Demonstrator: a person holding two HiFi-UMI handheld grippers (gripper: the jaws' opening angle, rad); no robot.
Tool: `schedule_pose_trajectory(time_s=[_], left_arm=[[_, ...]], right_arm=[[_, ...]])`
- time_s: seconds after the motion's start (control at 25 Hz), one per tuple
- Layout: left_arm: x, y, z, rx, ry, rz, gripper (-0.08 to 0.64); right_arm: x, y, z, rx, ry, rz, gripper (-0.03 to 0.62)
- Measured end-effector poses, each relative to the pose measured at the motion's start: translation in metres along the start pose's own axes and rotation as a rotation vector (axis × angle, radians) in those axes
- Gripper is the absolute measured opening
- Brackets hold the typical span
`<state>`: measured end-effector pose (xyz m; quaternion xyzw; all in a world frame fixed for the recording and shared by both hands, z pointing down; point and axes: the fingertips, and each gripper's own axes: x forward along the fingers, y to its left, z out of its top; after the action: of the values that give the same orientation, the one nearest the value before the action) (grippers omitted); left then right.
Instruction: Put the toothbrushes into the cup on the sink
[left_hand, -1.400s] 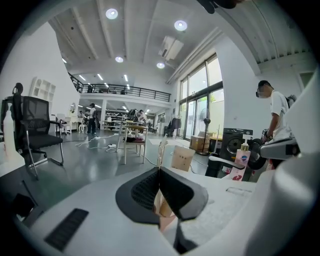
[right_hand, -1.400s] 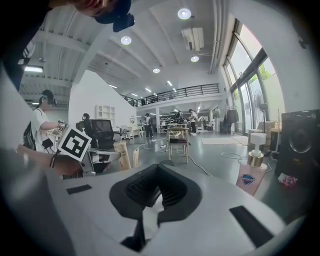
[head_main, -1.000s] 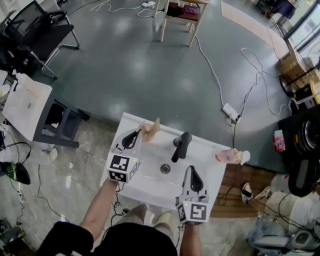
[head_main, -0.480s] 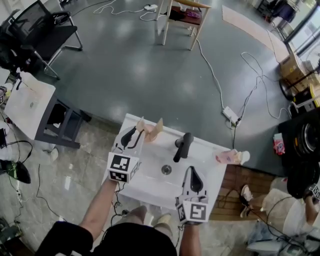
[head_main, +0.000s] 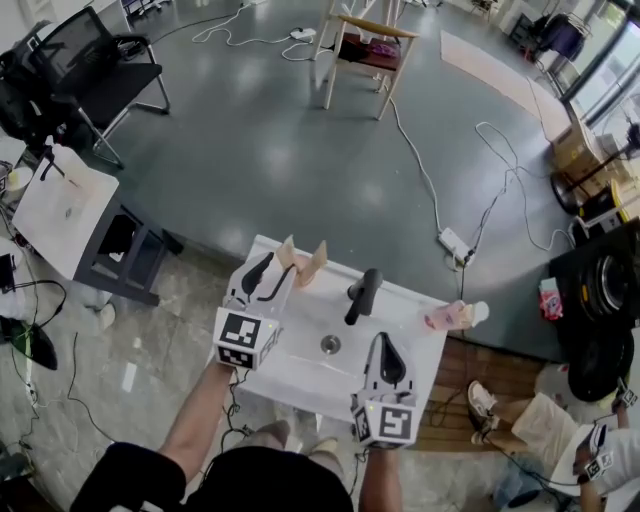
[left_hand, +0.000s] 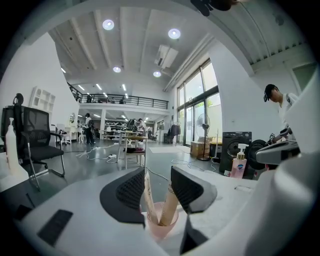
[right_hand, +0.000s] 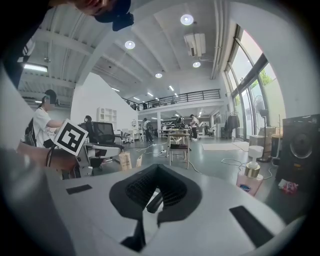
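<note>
At far left corner of white sink: pink cup, close to the rear and side edges, with two toothbrushes standing inside and leaning apart. Left gripper just short of the cup, jaws spread wide either side of the toothbrushes, gripping nothing, just been opening. Right gripper over the near right rim, jaws closed, nothing held. Black faucet between the grippers, open basin in front of it. Pink soap bottle at the right edge. Against a second ago: second toothbrush let go by the left jaws, now in the cup.
</note>
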<state>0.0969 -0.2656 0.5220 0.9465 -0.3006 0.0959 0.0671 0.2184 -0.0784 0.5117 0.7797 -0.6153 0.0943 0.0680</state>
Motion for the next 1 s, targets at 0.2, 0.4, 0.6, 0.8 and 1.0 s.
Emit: schedule_pose_trajectory(time_s=[0.2,0.4,0.6,0.8,1.0], left_arm=[[-0.021,-0.009,0.021,0.022,-0.026,-0.006,0.152],[-0.051,-0.024,0.037,0.04,-0.044,-0.019,0.15],[-0.084,-0.039,0.046,0.057,-0.057,-0.017,0.145],[-0.119,-0.057,0.054,0.065,-0.062,-0.02,0.132],[-0.151,-0.076,0.061,0.066,-0.076,-0.012,0.093]], right_arm=[[-0.01,0.003,0.021,-0.02,-0.047,0.005,-0.002],[-0.026,0.007,0.039,-0.033,-0.096,0.01,-0.002],[-0.042,0.012,0.055,-0.041,-0.133,0.022,-0.002],[-0.059,0.019,0.068,-0.048,-0.174,0.039,-0.002],[-0.078,0.023,0.071,-0.057,-0.179,0.058,-0.002]])
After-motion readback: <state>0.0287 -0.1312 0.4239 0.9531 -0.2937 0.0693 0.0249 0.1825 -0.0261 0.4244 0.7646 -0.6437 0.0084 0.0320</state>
